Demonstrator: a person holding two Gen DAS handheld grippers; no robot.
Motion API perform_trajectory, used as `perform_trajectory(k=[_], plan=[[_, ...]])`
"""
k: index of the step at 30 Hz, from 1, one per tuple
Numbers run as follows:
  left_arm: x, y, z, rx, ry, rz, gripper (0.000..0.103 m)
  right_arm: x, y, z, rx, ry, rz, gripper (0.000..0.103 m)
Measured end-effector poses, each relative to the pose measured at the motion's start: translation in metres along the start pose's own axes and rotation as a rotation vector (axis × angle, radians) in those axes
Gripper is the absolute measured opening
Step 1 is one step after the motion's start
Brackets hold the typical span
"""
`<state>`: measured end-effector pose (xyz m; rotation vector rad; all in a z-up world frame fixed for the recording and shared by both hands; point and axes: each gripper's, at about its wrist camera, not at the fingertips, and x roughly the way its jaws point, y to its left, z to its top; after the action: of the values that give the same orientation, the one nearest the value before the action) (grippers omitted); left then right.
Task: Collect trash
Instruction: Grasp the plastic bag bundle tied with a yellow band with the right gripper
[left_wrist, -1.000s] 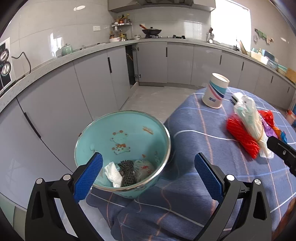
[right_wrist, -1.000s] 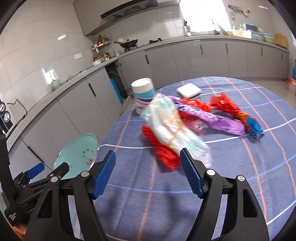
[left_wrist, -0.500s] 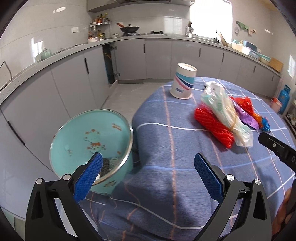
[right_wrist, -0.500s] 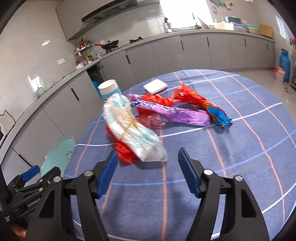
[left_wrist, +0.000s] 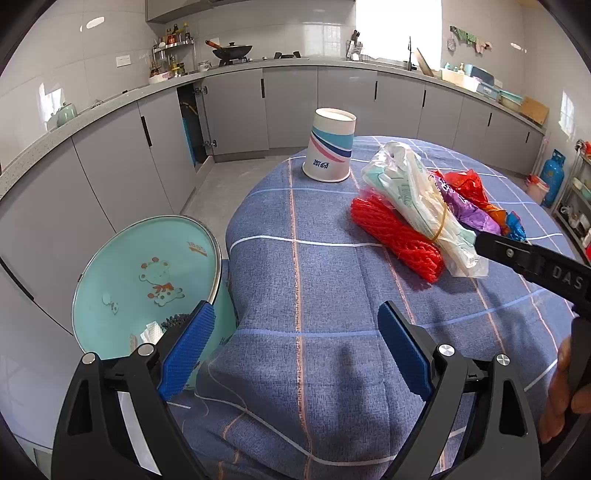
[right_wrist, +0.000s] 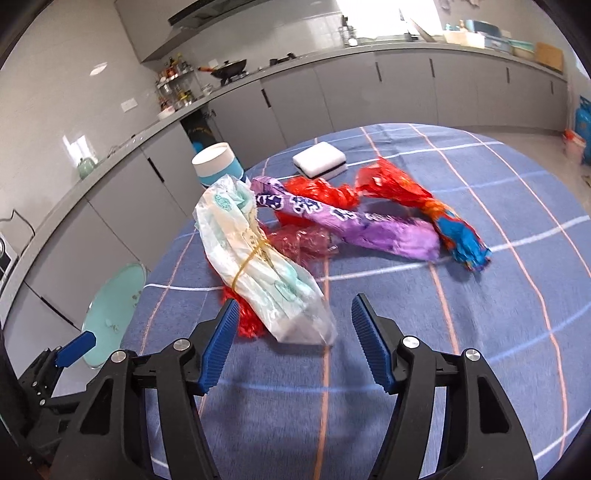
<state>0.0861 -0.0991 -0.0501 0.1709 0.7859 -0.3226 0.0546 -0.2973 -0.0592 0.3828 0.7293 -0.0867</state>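
My right claw (right_wrist: 291, 341): released, empty, lined up on the near end of the banded plastic bag bundle (right_wrist: 255, 254), judged next for collection. My left claw (left_wrist: 293, 349): released, empty, beside the teal bin (left_wrist: 147, 291), kept low off the worktop (left_wrist: 317, 280) edge. Around: red mesh (left_wrist: 397, 234) underneath, purple wrapper (right_wrist: 347, 225), paper cup (left_wrist: 330, 149), white sponge (right_wrist: 319, 158). Nothing blocks.

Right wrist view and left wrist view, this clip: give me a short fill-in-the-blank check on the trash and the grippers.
1. The clear plastic bundle is tied with a yellow ____.
2. It lies partly on a ____ mesh roll.
3. The right gripper is ____, holding nothing.
4. The teal bin stands ____ the table.

Missing words: rubber band; red; open; beside
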Motion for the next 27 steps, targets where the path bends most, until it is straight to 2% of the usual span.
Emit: perform_trajectory(k=[9, 11, 12, 16, 18, 23, 27], plan=[[0.007, -0.002, 0.003, -0.003, 0.018, -0.008, 0.088, 0.026, 0.008, 0.009, -0.072, 0.063, 0.001, 0.064], [0.007, -0.003, 0.003, -0.003, 0.019, -0.01, 0.088, 0.034, 0.006, 0.011, -0.065, 0.091, 0.026, 0.064], [0.008, -0.003, 0.003, -0.004, 0.02, -0.011, 0.088, 0.038, 0.005, 0.011, -0.06, 0.104, 0.032, 0.062], [0.01, -0.001, 0.003, -0.015, 0.029, -0.012, 0.088, 0.041, 0.005, 0.009, -0.077, 0.126, 0.055, 0.043], [0.012, -0.001, 0.003, -0.023, 0.037, -0.019, 0.088, 0.039, 0.006, 0.006, -0.083, 0.13, 0.07, 0.038], [0.013, -0.003, 0.005, -0.023, 0.032, -0.022, 0.088, 0.029, 0.007, 0.002, -0.072, 0.121, 0.109, 0.032], [0.012, -0.005, 0.008, -0.025, 0.025, -0.029, 0.088, 0.01, 0.008, 0.002, -0.053, 0.069, 0.14, 0.031]])
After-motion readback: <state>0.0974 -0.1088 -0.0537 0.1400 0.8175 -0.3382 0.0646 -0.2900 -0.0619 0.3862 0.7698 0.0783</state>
